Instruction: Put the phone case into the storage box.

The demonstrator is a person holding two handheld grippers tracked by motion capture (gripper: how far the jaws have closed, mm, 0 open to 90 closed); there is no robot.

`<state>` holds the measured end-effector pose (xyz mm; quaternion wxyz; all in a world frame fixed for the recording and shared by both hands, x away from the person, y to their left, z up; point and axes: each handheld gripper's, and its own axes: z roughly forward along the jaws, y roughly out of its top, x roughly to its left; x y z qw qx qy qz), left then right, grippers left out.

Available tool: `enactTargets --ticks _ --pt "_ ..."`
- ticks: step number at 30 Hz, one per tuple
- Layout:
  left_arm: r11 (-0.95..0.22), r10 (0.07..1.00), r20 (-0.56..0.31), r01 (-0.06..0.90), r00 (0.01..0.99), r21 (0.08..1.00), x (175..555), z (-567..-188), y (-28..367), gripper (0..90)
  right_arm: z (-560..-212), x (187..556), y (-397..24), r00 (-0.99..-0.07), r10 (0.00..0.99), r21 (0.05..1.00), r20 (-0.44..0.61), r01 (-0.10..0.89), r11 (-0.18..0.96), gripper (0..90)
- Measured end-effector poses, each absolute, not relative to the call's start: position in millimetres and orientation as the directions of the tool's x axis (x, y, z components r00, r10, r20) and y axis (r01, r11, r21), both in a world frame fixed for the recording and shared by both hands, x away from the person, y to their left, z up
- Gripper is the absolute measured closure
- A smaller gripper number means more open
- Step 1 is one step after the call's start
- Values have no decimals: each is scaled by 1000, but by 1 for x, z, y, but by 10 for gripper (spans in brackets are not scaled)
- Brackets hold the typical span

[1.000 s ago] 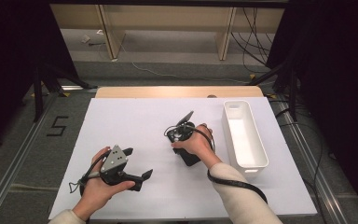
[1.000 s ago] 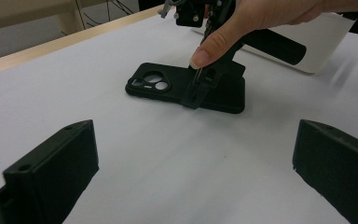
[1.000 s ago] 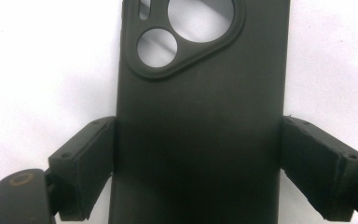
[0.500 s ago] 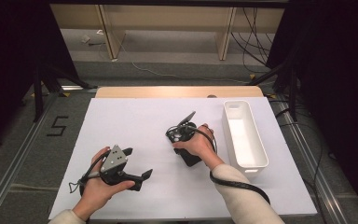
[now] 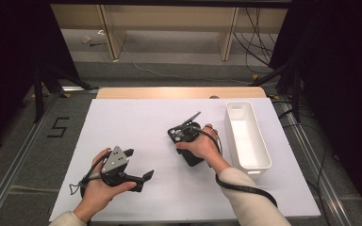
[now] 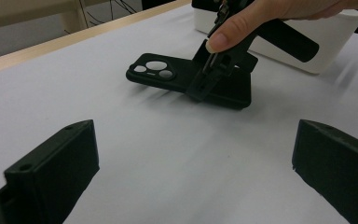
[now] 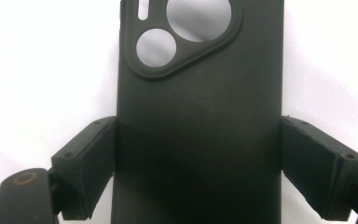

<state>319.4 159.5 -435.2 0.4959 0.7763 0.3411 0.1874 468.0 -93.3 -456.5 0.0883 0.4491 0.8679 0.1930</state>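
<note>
A black phone case (image 5: 192, 159) lies flat on the white table cover, back up, its camera cutouts (image 5: 176, 133) towards the far side. My right gripper (image 5: 188, 141) points down onto it from above. In the right gripper view the two pads (image 7: 91, 163) sit against the long edges of the case (image 7: 198, 116), shut on it. The left gripper view shows the same case (image 6: 168, 77) with the right gripper's jaws on its near end. My left gripper (image 5: 139, 164) rests at the front left of the table, open, with bare table between its jaws (image 6: 191, 172).
A long white bin (image 5: 260, 141) stands to the right of the case, nothing showing inside it. The white cover (image 5: 136, 117) ends at a wooden strip (image 5: 179, 92) at the back. A cable trails from each gripper.
</note>
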Motion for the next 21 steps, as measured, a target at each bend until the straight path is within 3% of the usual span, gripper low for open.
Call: enactTargets --ticks 21 --pt "-266 730 -48 347 682 899 321 -436 162 0 -431 442 -108 -662 748 658 36 579 481 161"
